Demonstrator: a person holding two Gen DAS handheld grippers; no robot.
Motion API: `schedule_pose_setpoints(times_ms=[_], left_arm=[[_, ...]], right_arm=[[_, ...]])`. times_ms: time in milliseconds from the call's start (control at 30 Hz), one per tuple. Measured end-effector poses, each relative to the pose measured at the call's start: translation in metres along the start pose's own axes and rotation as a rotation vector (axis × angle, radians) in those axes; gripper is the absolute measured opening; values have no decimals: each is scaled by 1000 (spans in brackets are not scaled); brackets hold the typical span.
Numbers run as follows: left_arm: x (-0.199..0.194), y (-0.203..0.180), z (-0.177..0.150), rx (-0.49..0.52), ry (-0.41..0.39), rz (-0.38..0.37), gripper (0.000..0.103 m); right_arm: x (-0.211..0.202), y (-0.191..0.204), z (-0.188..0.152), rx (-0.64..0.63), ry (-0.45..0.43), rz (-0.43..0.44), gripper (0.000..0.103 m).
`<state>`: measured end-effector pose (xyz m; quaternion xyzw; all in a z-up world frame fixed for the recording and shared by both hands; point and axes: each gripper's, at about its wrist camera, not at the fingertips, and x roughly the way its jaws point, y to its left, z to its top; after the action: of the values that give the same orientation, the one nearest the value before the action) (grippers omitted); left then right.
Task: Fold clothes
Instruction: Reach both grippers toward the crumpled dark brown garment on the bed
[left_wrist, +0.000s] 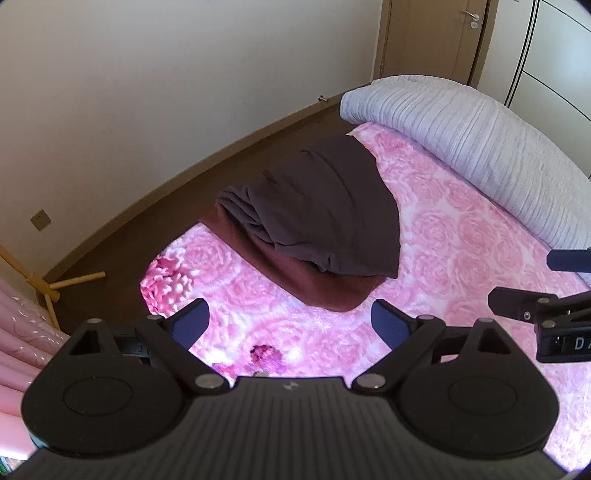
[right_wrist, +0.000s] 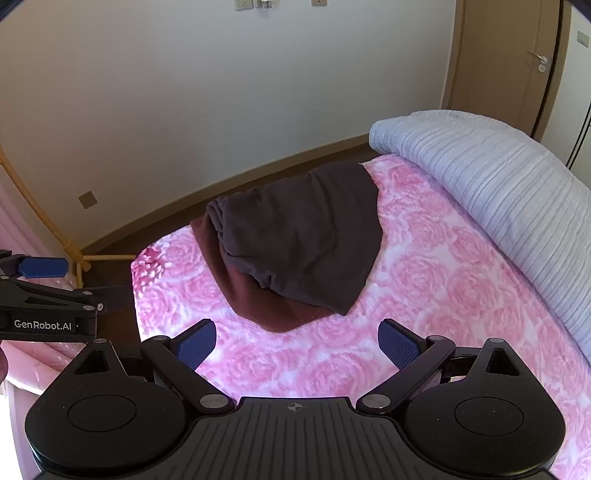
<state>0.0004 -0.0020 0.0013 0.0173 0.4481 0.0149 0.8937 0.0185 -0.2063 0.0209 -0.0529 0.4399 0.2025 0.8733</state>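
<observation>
Because the dark garment lies soft and limp on a red-brown cloth at the bed's far edge, I would pinch its near hem with my left gripper and right gripper, both spread and empty.

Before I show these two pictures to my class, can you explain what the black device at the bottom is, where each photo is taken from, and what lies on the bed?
Each picture comes from a camera mounted on a hand-held gripper, looking forward along its two blue-padded jaws. A person holds one in each hand; no robot arm is involved. One view shows the left gripper, the other the right gripper. Both have their jaws spread open and hold nothing. On the pink rose-patterned bedspread lies a dark grey garment, folded over, on top of a reddish-brown cloth. A rolled pale ribbed quilt lies along the far side.
</observation>
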Motion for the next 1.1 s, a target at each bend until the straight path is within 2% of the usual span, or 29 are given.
schedule_pose_setpoints(times_ms=[100, 200, 300, 400, 600, 667, 867, 967, 1100], left_arm=[[-4, -3, -9, 16, -24, 0, 93], [-3, -4, -12, 7, -12, -6, 93], [4, 4, -1, 6, 17, -15, 93], [5, 5, 0, 20, 12, -5, 93], [12, 2, -15, 121, -10, -10, 89], [18, -1, -20, 178, -6, 10, 85], [46, 2, -25, 361, -16, 33, 85], [79, 3, -18, 546, -41, 4, 85], [143, 0, -12, 882, -114, 11, 81]], right_arm=[[0, 0, 0, -3, 0, 1, 97], [-1, -1, 1, -6, 0, 2, 97], [0, -2, 0, -10, -2, 3, 97], [3, -5, -6, -18, -3, 3, 97], [2, -13, -21, -54, -41, -47, 97], [5, -17, -28, -78, -37, -41, 97], [30, -28, -42, -140, -2, -21, 97], [51, -26, -38, -182, 24, 36, 97], [86, -18, -28, -264, 44, 70, 95]])
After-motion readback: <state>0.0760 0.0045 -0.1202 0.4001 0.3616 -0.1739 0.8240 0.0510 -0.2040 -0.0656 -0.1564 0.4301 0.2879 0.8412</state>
